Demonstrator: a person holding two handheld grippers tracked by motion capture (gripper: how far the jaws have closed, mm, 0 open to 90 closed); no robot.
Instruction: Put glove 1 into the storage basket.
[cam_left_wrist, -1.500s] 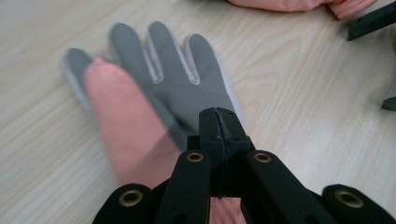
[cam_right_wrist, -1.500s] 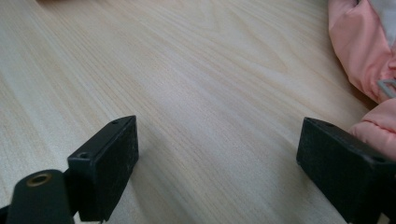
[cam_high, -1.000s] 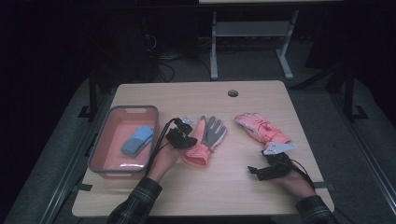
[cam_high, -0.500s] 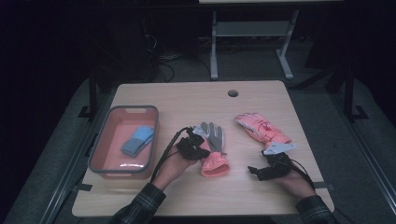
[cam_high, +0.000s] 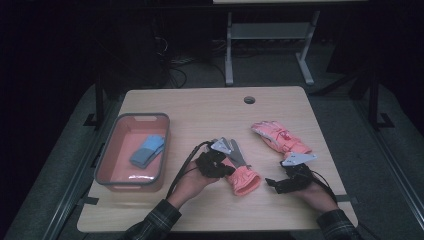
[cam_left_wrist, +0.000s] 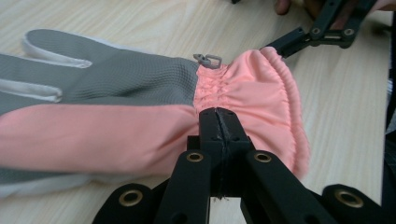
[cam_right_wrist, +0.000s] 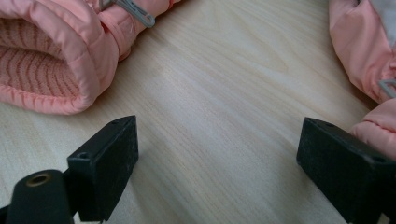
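Observation:
A glove with a grey palm and pink cuff (cam_high: 241, 176) lies flat at the table's middle. My left gripper (cam_high: 226, 169) is shut on its pink wrist fabric (cam_left_wrist: 243, 93), just below the small metal clip (cam_left_wrist: 208, 59). A second pink glove (cam_high: 279, 139) lies farther back on the right. My right gripper (cam_high: 274, 183) rests on the table just right of the held glove's cuff (cam_right_wrist: 46, 60), open wide (cam_right_wrist: 224, 154) over bare wood. The second glove's edge (cam_right_wrist: 362, 56) sits beside its right jaw.
A red bin (cam_high: 116, 172) with a grey rim stands at the left and holds a folded blue item (cam_high: 148, 150). A round cable hole (cam_high: 249, 99) sits near the table's far edge. Bare wood stretches along the back and the front edge.
My left gripper has dragged the grey and pink glove toward the near edge and to the right, closer to the right gripper. The right gripper has stayed put.

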